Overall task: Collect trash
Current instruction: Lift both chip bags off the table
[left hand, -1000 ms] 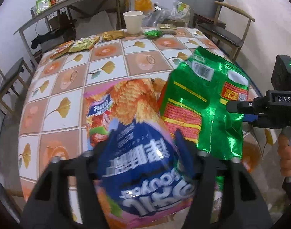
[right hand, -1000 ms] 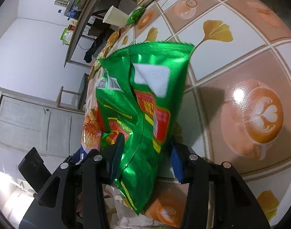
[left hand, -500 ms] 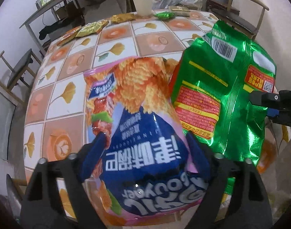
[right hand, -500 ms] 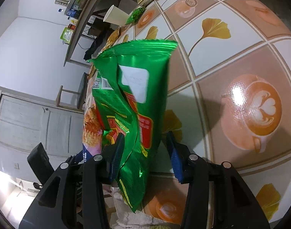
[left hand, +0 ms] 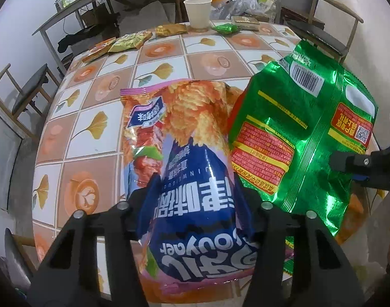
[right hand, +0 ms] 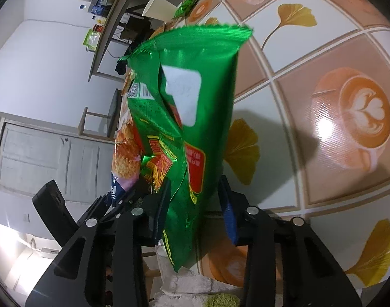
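Two snack bags are in my grippers, one each, both held up over the near edge of the table (left hand: 74,117). My left gripper (left hand: 197,199) has the blue-and-pink chip bag (left hand: 184,168) between its fingers: the blue pads (left hand: 150,197) sit against the bag's two sides at its blue lower half, and the jaws are closing, with the foil bulging out in front of them. The bag's printing reads upside down from this wrist and its far end points toward the table's middle. My right gripper (right hand: 195,204) has the green foil bag (right hand: 187,117) between its fingers; those jaws are closing too. The left pad (right hand: 161,204) touches the crumpled side of the bag, but the right pad (right hand: 226,212) looks just clear of the foil, so I cannot tell whether the grip is firm. From the left wrist view the green foil bag (left hand: 302,133) hangs just beside the chip bag, their edges overlapping, with the right gripper's tip at its right side. At the table's far edge stand a white paper cup (left hand: 198,12), a small green wrapper (left hand: 225,28) and several flat packets (left hand: 131,41).
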`<move>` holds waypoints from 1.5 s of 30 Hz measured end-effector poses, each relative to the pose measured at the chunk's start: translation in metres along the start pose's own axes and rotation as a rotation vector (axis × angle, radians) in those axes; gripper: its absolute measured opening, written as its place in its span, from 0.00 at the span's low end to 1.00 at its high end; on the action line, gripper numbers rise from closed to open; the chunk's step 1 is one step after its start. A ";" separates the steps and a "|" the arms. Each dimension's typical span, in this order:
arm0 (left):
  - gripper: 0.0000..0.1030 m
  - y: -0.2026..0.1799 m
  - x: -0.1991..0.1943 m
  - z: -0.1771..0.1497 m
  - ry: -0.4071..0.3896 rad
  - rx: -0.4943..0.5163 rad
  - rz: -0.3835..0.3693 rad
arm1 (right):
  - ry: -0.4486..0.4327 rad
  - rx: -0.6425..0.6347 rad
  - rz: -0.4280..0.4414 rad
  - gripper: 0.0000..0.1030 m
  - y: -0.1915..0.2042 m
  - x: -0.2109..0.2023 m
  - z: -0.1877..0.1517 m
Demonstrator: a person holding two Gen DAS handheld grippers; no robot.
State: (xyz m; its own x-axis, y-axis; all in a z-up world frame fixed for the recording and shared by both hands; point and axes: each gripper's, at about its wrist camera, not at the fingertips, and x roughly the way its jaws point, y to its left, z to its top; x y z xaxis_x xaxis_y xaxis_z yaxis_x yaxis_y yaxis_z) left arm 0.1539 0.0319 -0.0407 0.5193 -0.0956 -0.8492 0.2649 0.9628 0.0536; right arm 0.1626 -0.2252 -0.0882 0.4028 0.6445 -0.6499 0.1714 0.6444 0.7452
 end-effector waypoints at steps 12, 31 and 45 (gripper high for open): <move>0.37 0.007 -0.012 0.002 -0.047 -0.032 0.001 | 0.011 0.005 -0.014 0.14 -0.001 0.010 -0.001; 0.33 0.002 -0.023 0.003 -0.095 -0.030 0.015 | -0.059 0.025 -0.024 0.09 -0.013 -0.021 0.001; 0.33 -0.008 -0.027 0.005 -0.111 0.003 0.033 | -0.099 0.071 0.011 0.09 -0.027 -0.041 0.004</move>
State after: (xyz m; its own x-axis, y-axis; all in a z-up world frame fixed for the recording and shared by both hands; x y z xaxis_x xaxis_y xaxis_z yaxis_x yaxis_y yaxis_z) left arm 0.1416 0.0257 -0.0160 0.6148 -0.0915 -0.7834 0.2482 0.9652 0.0820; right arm 0.1456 -0.2708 -0.0810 0.4912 0.6052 -0.6265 0.2280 0.6049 0.7630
